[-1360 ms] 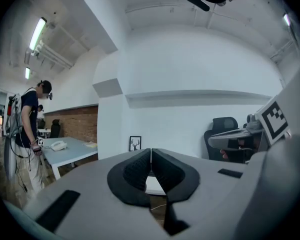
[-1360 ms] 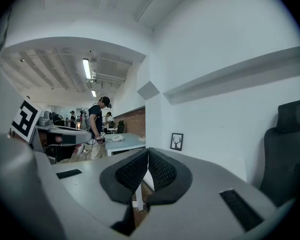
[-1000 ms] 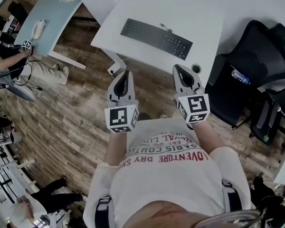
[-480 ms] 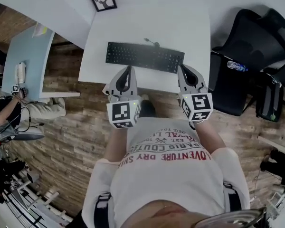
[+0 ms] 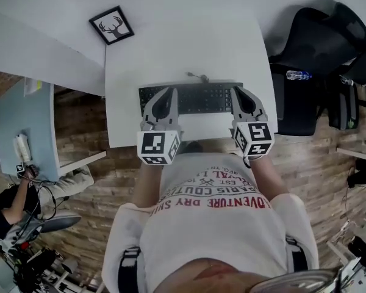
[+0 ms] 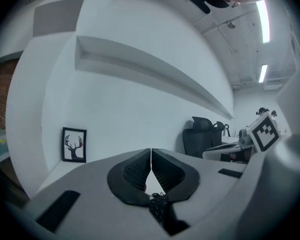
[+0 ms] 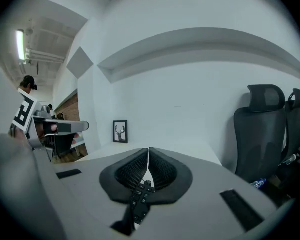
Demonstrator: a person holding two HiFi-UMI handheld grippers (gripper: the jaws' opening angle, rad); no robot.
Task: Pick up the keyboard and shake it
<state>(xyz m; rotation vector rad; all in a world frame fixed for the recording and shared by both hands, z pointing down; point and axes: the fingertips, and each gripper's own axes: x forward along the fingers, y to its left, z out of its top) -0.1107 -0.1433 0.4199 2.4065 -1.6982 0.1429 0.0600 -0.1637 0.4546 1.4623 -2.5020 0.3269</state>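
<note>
Keyboard (image 5: 198,97) lies flat on the desk (image 5: 171,47), centre frame — not yet lifted. Left gripper (image 5: 163,96) and right gripper (image 5: 240,97) sit over its ends, fingers pressed together, empty — grasping, lifting and shaking all remain.

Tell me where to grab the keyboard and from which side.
Probably near its two ends, pinching the front edge from the person's side. The keyboard lies flat, long side across the desk, with the left gripper and right gripper over either end. Both are shut; open first.
</note>
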